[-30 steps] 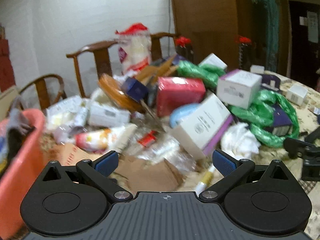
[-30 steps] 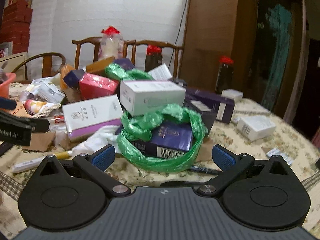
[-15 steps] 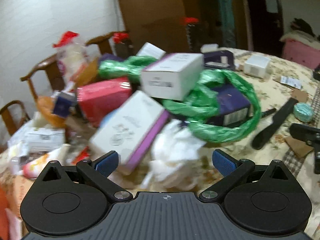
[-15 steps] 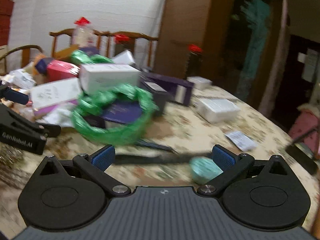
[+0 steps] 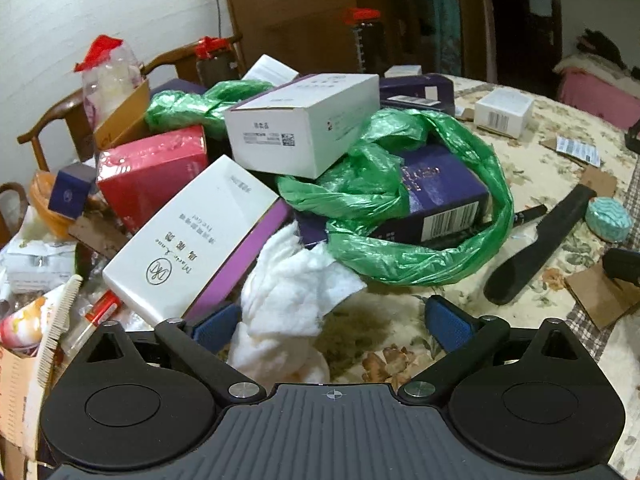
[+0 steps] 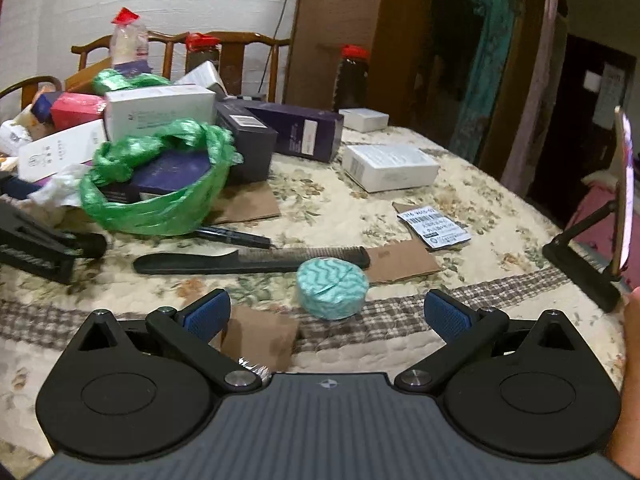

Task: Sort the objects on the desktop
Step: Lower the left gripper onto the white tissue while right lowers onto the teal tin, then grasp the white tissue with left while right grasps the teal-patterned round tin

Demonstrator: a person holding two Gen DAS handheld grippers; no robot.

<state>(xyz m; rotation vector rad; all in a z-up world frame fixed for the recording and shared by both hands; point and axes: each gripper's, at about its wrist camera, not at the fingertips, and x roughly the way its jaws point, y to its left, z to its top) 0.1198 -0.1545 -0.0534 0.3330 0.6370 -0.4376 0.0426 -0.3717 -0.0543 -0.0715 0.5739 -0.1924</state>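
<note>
My left gripper [image 5: 332, 324] is open and empty, low over a crumpled white tissue [image 5: 288, 300] that lies partly between its fingers. Beyond it is a heap: a white and purple box [image 5: 188, 236], a white box [image 5: 304, 128], a red box [image 5: 152, 172] and a green plastic bag [image 5: 404, 216] around a dark purple box [image 5: 440, 188]. My right gripper [image 6: 326, 316] is open and empty just in front of a round teal puck [image 6: 332, 288]. A black comb [image 6: 248, 261] lies behind the puck.
Cardboard scraps [image 6: 404, 260], a pen [image 6: 234, 236], a paper label [image 6: 434, 226], white boxes [image 6: 390, 166] and dark purple boxes [image 6: 296, 130] lie on the floral tablecloth [image 6: 500, 216]. A phone stand [image 6: 588, 264] is at the right edge. Wooden chairs [image 6: 236, 52] stand behind the table.
Both grippers have swung to the right. The left one has come close to the white tissue. The right one has left the green bag and now faces the teal puck. Both stayed open.
</note>
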